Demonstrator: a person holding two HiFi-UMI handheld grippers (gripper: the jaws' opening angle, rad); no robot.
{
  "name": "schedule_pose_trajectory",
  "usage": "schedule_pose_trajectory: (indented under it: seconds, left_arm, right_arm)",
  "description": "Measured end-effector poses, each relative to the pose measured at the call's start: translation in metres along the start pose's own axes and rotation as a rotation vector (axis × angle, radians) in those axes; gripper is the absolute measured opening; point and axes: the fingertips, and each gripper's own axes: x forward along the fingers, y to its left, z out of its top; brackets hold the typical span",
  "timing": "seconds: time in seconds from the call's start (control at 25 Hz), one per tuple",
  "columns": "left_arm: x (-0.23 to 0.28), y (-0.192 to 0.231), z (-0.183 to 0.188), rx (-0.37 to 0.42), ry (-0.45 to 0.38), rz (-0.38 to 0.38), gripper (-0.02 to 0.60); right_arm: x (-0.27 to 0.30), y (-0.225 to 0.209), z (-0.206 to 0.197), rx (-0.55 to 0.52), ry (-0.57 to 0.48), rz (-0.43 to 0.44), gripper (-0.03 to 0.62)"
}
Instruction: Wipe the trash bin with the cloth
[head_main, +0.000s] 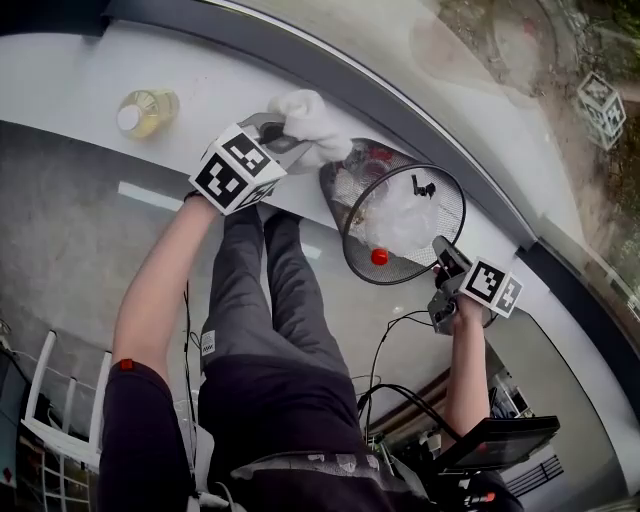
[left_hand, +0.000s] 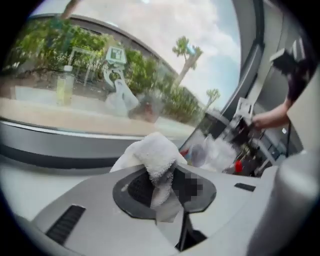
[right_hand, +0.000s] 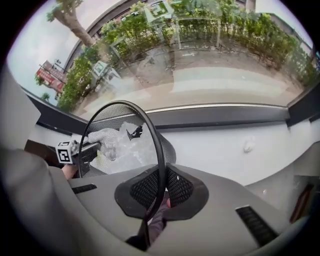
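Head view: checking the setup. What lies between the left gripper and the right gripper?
The black mesh trash bin lies there, as the head view shows. The right gripper clamps its rim; the left gripper holds the cloth.

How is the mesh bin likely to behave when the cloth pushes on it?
Probably light: the trash bin is thin mesh holding mostly crumpled plastic. Pinched at the rim alone by the right gripper, it will likely pivot or swing under a push from the cloth.

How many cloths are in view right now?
1. The white cloth is pinched in the left gripper's jaws over the ledge, just left of the trash bin. The clutter inside the bin could hide another.
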Motion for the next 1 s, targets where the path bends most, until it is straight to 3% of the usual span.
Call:
schedule_pose_trajectory:
  seconds: [0.12, 0.24, 0.48, 0.68, 0.84, 1.0]
  left_arm:
    - [-0.025, -0.031, 0.06, -0.07, -0.226, -0.114, 0.078]
    - [-0.023, -0.045, 0.087, -0.048, -0.285, -0.139, 0.078]
    - [-0.001, -0.064, 0.078, -0.035, -0.257, -0.217, 0.075]
    - [0.008, -0.09, 0.044, 0.062, -0.13, -0.26, 0.072]
    - [-0.003, -0.111, 0.028, 0.003, -0.116, -0.287, 0.067]
    - [-0.017, -0.128, 0.006, -0.01, -0.093, -0.274, 0.067]
  right_arm:
    - [-0.003, -0.004, -0.009, 0.045, 0.004, 0.019, 0.009]
    - [-0.007, -0.008, -0.015, 0.078, 0.002, 0.044, 0.011]
    - [-0.004, -0.007, -0.025, 0.225, 0.003, 0.089, 0.022]
    - [-0.002, -0.004, -0.042, 0.379, 0.041, 0.13, 0.028]
    - [-0.004, -0.006, -0.052, 0.515, 0.033, 0.182, 0.029]
    - [-0.004, 0.0, -0.065, 0.532, 0.059, 0.177, 0.031]
